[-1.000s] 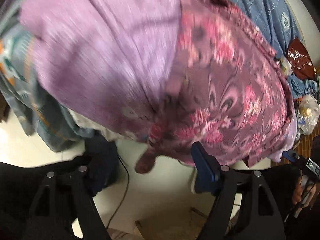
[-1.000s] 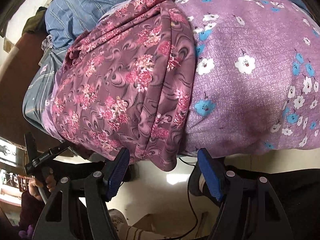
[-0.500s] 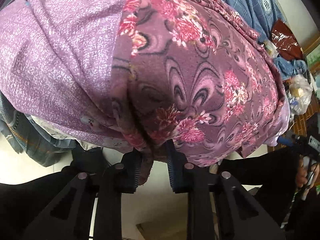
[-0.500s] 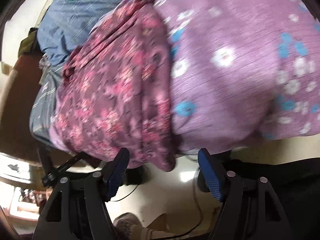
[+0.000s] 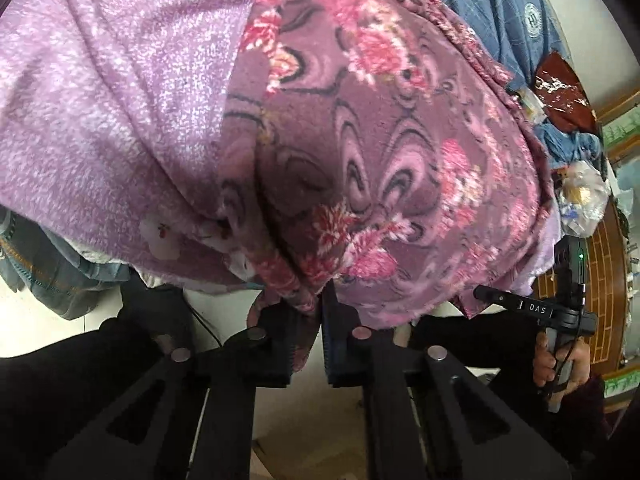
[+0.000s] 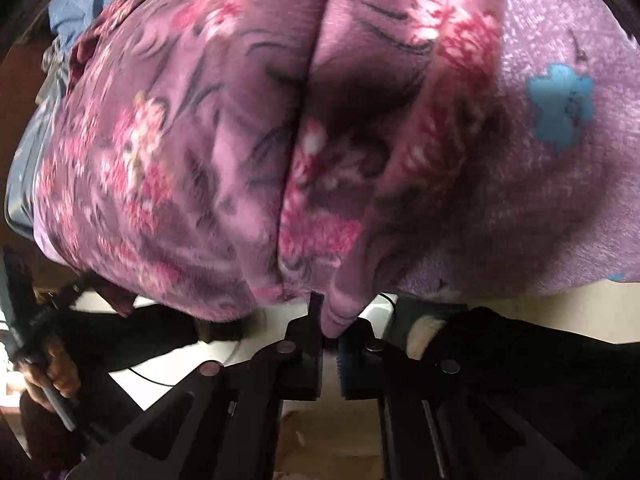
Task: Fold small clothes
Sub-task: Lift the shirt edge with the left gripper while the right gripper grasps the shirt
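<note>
Both claws clamped on the near hem of one floral garment.

Left claw (image 5: 306,320): jaws narrow, pinching the lower edge of the maroon floral garment (image 5: 380,152), which bulges up and away just ahead of its fingers. Right claw (image 6: 330,330): jaws narrow, gripping a hanging fold of the same floral garment (image 6: 192,160) directly ahead. Lilac fleece blanket (image 5: 112,100): under the garment, spreading to the left of the left claw; in the right wrist view (image 6: 560,160) it lies to the right of the right claw and bears a blue flower print. Blue checked shirt (image 5: 500,12): beyond the garment, far right of the left claw. Pale floor (image 5: 48,320): below the hem.
</note>
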A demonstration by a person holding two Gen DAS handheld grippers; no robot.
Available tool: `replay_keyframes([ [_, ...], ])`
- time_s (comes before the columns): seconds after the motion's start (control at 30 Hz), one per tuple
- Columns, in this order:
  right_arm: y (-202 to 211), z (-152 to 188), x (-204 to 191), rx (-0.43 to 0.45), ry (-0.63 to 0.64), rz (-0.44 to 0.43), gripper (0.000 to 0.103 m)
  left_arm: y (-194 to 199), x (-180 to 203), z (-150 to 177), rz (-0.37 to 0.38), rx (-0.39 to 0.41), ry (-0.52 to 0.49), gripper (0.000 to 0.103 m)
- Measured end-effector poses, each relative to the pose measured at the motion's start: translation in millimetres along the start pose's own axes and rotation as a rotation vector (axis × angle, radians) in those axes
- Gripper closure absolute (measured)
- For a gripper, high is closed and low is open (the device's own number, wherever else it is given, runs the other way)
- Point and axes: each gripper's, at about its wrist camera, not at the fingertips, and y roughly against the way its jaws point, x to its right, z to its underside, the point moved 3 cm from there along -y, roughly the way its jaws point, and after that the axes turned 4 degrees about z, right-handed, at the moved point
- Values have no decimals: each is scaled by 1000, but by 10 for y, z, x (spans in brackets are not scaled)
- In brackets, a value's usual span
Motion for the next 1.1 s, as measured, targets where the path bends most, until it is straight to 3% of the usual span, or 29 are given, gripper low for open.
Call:
replay_keyframes([
  [0.1, 285, 82, -54, 9, -2, -113, 99, 138, 58, 31, 34, -7, -18, 96],
  [0.23, 984, 179, -205, 86, 92, -244, 99, 416, 197, 29, 102, 11, -57, 97],
  [0.43, 2257, 40, -408, 360, 206, -503, 99, 1007, 509, -54, 222, 109, -133, 97],
  [0.53, 2591, -102, -458, 474, 211, -587, 99, 1257, 598, -201, 262, 170, -137, 97],
  [0.6, 2644, -177, -475, 511, 189, -615, 99, 1370, 625, -325, 302, 201, -123, 97],
  [0.73, 2557, -313, -482, 501, 158, -618, 99, 1489, 685, -608, 339, 247, -107, 97],
  [0.9, 2473, -394, -434, 515, 121, -630, 99, 1548, 736, -890, 342, 306, -105, 97],
  [1.1, 2364, -474, -174, 529, 31, -634, 99, 1470, 641, -1005, 340, 309, -66, 97],
])
